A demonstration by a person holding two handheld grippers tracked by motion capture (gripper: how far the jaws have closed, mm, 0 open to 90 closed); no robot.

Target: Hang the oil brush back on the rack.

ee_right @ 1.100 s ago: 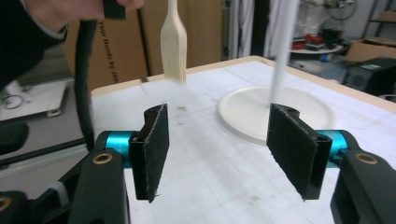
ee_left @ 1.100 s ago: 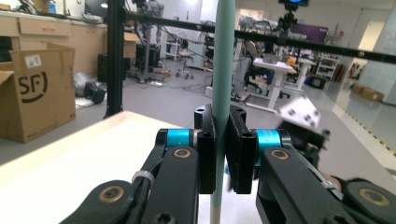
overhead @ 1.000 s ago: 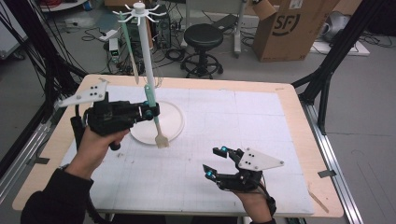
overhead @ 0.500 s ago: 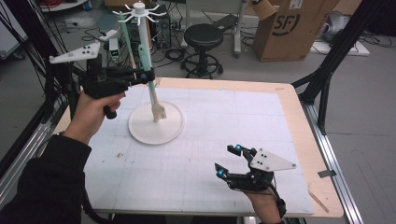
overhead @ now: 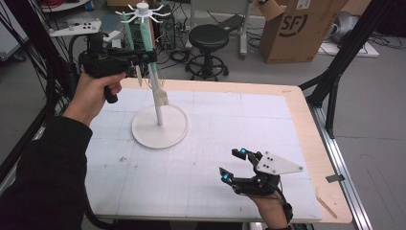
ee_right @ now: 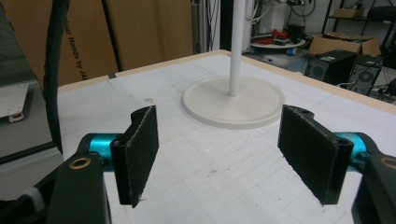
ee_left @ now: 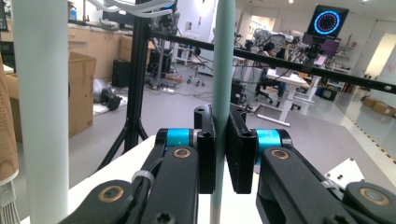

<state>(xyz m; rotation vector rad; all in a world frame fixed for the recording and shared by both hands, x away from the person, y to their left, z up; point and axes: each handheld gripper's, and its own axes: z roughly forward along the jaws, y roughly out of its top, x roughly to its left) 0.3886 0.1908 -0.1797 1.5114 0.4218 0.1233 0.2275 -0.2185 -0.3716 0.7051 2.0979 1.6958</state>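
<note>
Left gripper point(ee_left: 222, 161) has its jaws clamped mid-handle on the mint brush point(overhead: 152, 72), holding it upright right by the rack point(overhead: 158, 96), probably to hook it. Right gripper point(ee_right: 224, 154) idles over the table point(overhead: 230, 124), jaws wide apart.

Grey floor, 1 black stool point(overhead: 208, 40), cardboard box point(overhead: 301, 28), black frame legs, cables beyond the table point(overhead: 297, 115).
</note>
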